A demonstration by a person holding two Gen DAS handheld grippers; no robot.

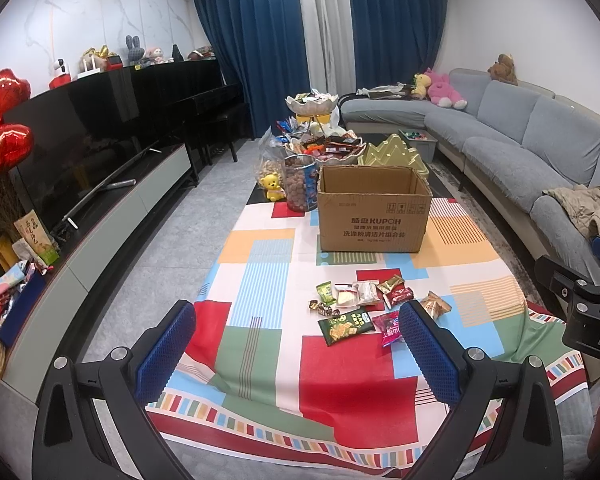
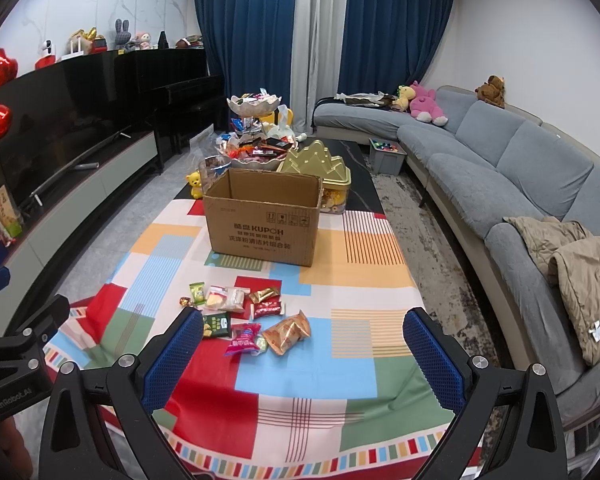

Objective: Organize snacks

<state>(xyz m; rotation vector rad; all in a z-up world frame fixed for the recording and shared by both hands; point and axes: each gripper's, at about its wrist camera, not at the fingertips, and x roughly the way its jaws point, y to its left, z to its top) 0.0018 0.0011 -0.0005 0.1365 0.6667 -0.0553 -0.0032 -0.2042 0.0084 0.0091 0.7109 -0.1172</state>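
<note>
While both grippers hover open, snack packets (image 2: 256, 312) mid-tablecloth (image 2: 356, 368), edges clear

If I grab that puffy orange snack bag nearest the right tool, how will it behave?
The orange snack bag looks air-puffed, so it is probably light and will squash under pressure. Its glossy, crinkled film may slip between the pads. Lying flat on the tablecloth, it should slide rather than roll.

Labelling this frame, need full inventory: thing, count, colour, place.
box: 1, brown, open, mid-table
snack packets: about ten, mixed, loose in front of box
tablecloth: 1, multicolour, on table
snack bowls: 2, white, behind box
gold tin: 1, right of bowls
bear: 1, yellow, left of box
sofa: 1, grey, right
TV: 1, black, left
curtains: blue, back
left gripper: open, empty
right gripper: open, empty
</note>
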